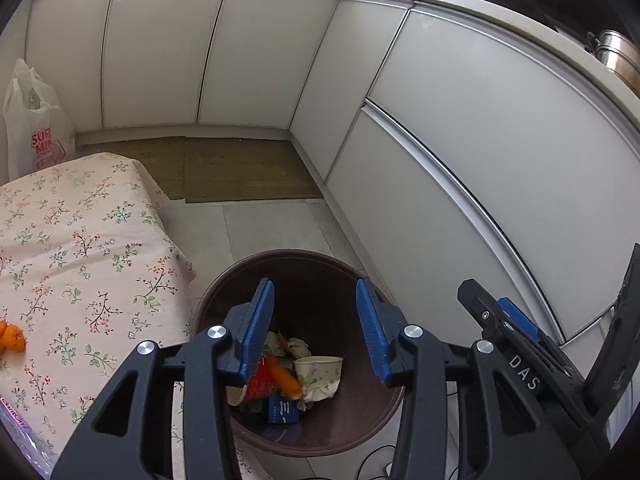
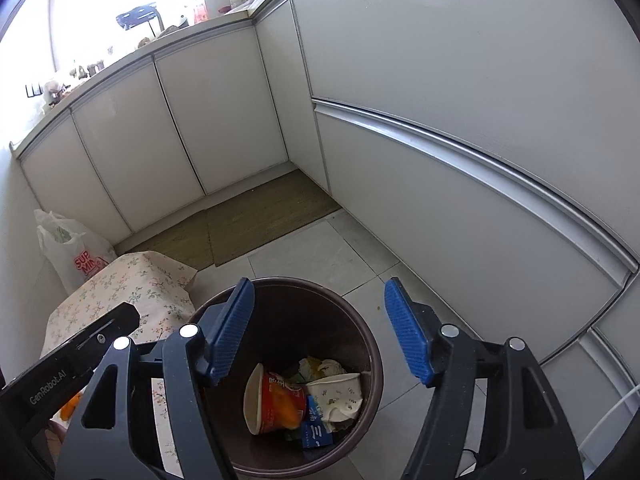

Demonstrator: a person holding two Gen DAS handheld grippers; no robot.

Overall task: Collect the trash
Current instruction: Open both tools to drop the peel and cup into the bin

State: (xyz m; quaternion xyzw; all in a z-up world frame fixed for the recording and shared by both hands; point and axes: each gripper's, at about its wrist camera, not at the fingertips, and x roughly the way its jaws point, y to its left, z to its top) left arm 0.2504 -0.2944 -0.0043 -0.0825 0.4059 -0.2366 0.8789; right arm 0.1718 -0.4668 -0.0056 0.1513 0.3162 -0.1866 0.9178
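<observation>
Right wrist: "GenRobot.AI" on left gripper (image 2: 100, 336); both jaws gape empty (above bin (image 2: 360, 320)).

Both grippers have black frames, silver rivets, ribbed blue fingers (image 1: 376, 332) and white lettering.

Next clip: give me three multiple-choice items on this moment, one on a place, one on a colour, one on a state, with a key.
1. Where does the brown bin stand?
A. On the counter
B. On the floor beside the floral-cloth table
C. Inside a cabinet

2. What colour is the noodle cup in the bin?
A. Red
B. Green
C. Black

3. How is the right claw?
A. Shut on a cup
B. Shut, empty
C. Open, empty

Key: B, tiles surround it next to the cloth; A, its red printed wall shows; C, its blue pads stand apart with nothing between.
</observation>
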